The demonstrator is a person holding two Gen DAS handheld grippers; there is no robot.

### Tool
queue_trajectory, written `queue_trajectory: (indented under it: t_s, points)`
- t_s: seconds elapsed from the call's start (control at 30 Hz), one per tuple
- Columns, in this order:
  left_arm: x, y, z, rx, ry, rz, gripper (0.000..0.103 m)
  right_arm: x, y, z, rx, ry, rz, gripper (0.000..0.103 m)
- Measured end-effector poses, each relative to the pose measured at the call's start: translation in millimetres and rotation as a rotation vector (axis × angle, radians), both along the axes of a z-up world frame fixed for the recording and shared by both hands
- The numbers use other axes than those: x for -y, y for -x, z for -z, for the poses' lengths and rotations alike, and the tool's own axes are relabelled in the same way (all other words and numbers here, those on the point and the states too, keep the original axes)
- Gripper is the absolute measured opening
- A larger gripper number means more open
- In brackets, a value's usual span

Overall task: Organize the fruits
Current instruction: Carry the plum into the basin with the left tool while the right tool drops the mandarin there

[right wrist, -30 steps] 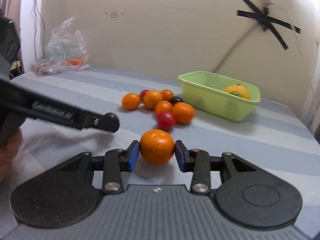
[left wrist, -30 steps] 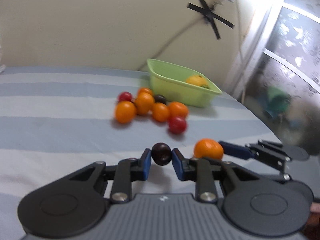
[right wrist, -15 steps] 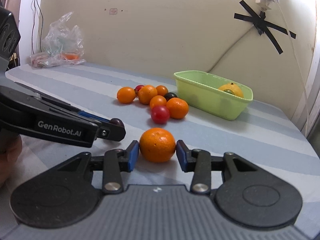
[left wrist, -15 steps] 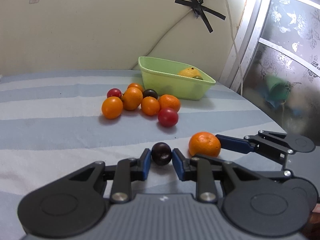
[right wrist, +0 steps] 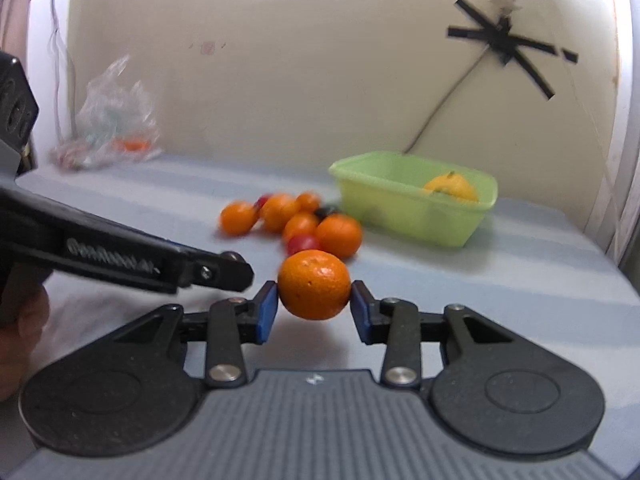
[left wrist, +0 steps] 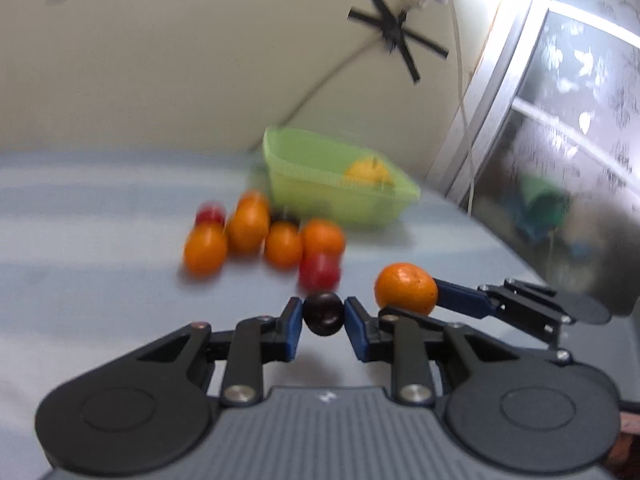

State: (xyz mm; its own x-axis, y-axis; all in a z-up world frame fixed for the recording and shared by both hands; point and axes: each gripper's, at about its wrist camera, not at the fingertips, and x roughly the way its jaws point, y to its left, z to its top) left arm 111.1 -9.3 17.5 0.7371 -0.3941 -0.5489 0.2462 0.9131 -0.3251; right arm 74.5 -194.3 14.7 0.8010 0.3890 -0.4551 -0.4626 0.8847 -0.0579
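- Fruits: a loose cluster of small oranges (left wrist: pixel 244 228) and red fruits (left wrist: pixel 319 273) lies on the striped blue-grey cloth (left wrist: pixel 80 208), just left of and nearer than the green plastic tub (left wrist: pixel 320 168) at the far right by the wall.
- Tub contents: one yellow-orange citrus (right wrist: pixel 454 186), stem up; the rest of the tub is not clearly seen.
- Left gripper (left wrist: pixel 323 316): blue pads pressed on both sides of a small dark plum (left wrist: pixel 323 314), which is gripped firmly and sits clear of the cloth.
- Right gripper (right wrist: pixel 314 298): a mandarin (right wrist: pixel 314 290) sits between the blue pads, both touching its sides; the jaws are closing on it. It appears lifted, with a shadow beneath.
- Relation: the two grippers are side by side at the near edge, the left one's fingers just left of the mandarin in the right wrist view.
- Step in hand, as judged: carry both fruits to the tub. To do it well, keep each squeeze light so the skins are not bruised, pass above the cluster without knocking it, and approach the tub one gripper at a time so the fingers do not collide over the rim.
- Release low inside the tub, beside the citrus, not on it.
- Writing: lettering on the side of the left gripper is too blurred to read. No other labels are legible.
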Motion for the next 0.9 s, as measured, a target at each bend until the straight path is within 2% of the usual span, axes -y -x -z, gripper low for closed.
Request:
queue_trajectory:
  t_s: [0.1,0.2,0.33,0.47,0.5,0.6,0.73,0.9]
  points:
    - [1.4,-31.9,-21.6,0.037,0.021,0.013,0.024,10.8,-26.1,-18.7,0.062,-0.024,0.052,0.042]
    - [6.2,-74.9,-34.3,0.061,0.006,0.005,0.024,24.8,-66.8,-33.7,0.072,-0.067,0.097,0.042]
    - [8.6,-133.5,-29.2,-0.023,0.051,0.013,0.024,28.7,-112.2,-35.2,0.067,-0.051,0.114,0.042]
    - [17.4,-162.9,-16.2,-0.073,0.027,0.008,0.027,20.4,-132.7,-24.6,0.046,-0.026,0.125,0.043]
    - [20.8,-166.3,-14.2,-0.078,0.025,0.014,0.029,19.9,-135.0,-21.6,0.044,-0.021,0.127,0.043]
    - [25.1,-169.7,-10.2,-0.071,0.007,0.020,0.045,21.7,-138.1,-16.4,0.048,-0.007,0.130,0.044]
    - [22.2,-164.4,-12.4,-0.063,0.005,0.014,0.046,24.4,-133.6,-20.3,0.063,-0.038,0.126,0.044]
    - [-14.8,-128.0,-32.1,-0.008,0.077,-0.034,0.046,31.1,-110.7,-32.3,0.100,-0.092,0.132,0.044]
